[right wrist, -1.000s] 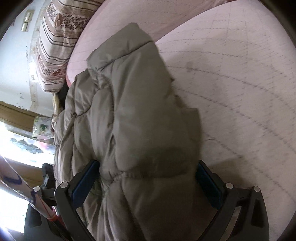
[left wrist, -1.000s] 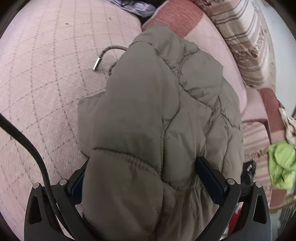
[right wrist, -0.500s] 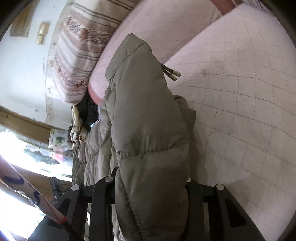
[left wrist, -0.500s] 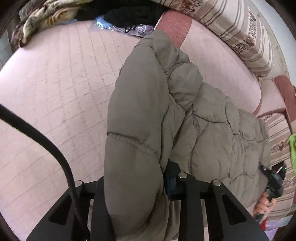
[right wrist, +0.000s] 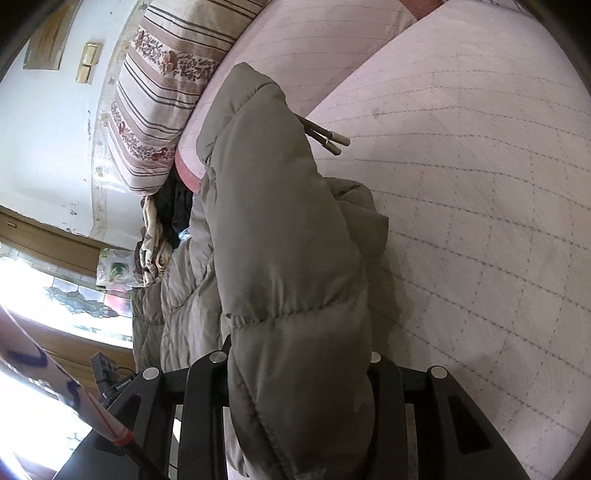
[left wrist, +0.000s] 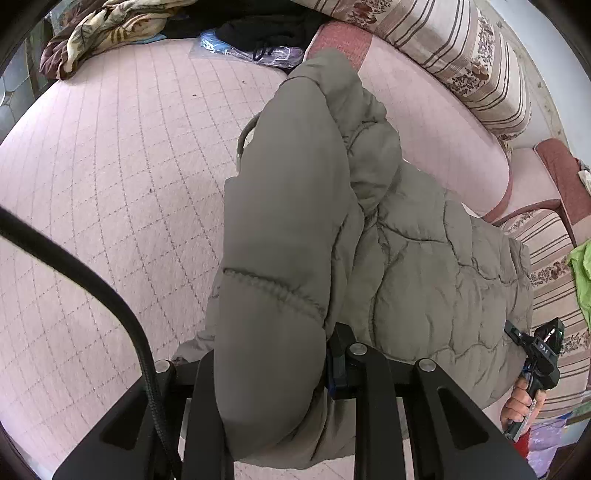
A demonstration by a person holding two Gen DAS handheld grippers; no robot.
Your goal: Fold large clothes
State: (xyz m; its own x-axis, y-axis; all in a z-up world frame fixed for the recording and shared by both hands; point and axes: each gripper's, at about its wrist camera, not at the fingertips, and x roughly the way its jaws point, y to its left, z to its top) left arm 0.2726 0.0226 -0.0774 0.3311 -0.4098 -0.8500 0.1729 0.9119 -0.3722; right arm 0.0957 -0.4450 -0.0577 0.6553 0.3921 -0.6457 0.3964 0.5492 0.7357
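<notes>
A puffy olive-grey quilted jacket (left wrist: 424,277) lies on the pink quilted bed (left wrist: 110,166). My left gripper (left wrist: 271,354) has a thick fold of it between its jaws, which are still closing, and the pads squeeze the padding. In the right wrist view the same jacket (right wrist: 280,221) is bunched in my right gripper (right wrist: 297,360), shut tight on another padded fold. Both folds are lifted off the bed. Two metal-tipped drawcord ends (right wrist: 332,142) stick out near the jacket's far end. A hand (left wrist: 521,402) holds the right gripper's handle at the lower right of the left wrist view.
A striped floral pillow (left wrist: 461,55) lies along the bed's far side. Dark clothes (left wrist: 258,33) and a patterned blanket (left wrist: 103,29) are heaped at the back. A green cloth (left wrist: 581,273) and a chair (left wrist: 554,177) stand off the bed's right. A black cable (left wrist: 92,280) crosses the left.
Both grippers went from wide open around the jacket to pinched on its folds, then rose and drew back, lifting the jacket so that more of the bed shows.
</notes>
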